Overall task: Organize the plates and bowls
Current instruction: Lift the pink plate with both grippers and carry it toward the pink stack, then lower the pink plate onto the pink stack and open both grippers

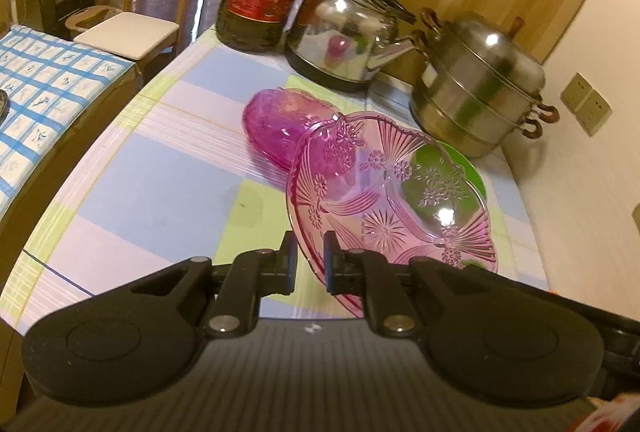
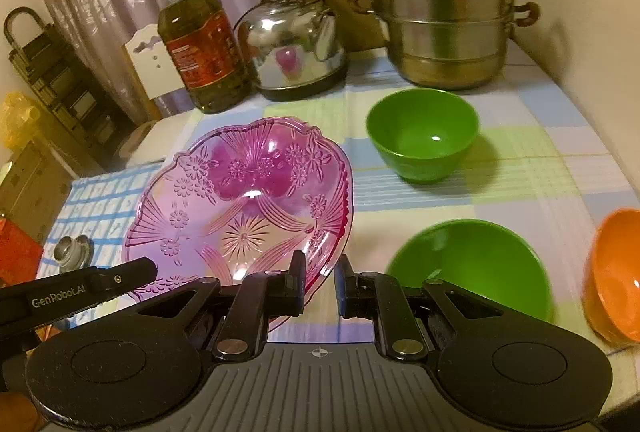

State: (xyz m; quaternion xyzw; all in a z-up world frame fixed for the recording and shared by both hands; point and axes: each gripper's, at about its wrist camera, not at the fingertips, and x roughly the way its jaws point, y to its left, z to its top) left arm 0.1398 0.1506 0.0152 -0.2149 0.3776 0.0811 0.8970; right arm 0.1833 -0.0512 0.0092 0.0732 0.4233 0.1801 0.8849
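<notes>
Left gripper: my left gripper [image 1: 310, 258] is clenched on the near rim of the pink glass plate [image 1: 400, 192], the edge pinched between its two black fingers.
Right gripper: my right gripper [image 2: 320, 284] also pinches that plate's rim; I see the edge running into the narrow gap between the fingers, so both hands carry it together.
Pink glass plate: see-through, moulded with flowers and fans, scalloped edge; it is tilted and lifted off the checked tablecloth [image 2: 520, 168].
Pink bowl: a deeper magenta bowl [image 1: 276, 120] sits on the cloth behind the plate, partly seen through it, in front of the kettle.
Small green bowl: upright and empty [image 2: 422, 134], in front of the steamer pot, apart from the plate.
Large green bowl: [image 2: 476, 264] just right of my right gripper's fingers, near the table's front.
Orange bowl: [image 2: 614, 272] at the right edge of the right wrist view, tipped toward me.
Kettle: shiny steel kettle [image 2: 294, 44] at the back, between the oil bottle and the steamer.
Oil bottle: big bottle of cooking oil [image 2: 200, 48] with a red label, back left.
Steamer pot: stacked steel steamer [image 2: 444, 16] with its lid on, back right by the wall.
Chair: a white chair [image 1: 132, 12] beyond the table's far left corner.
</notes>
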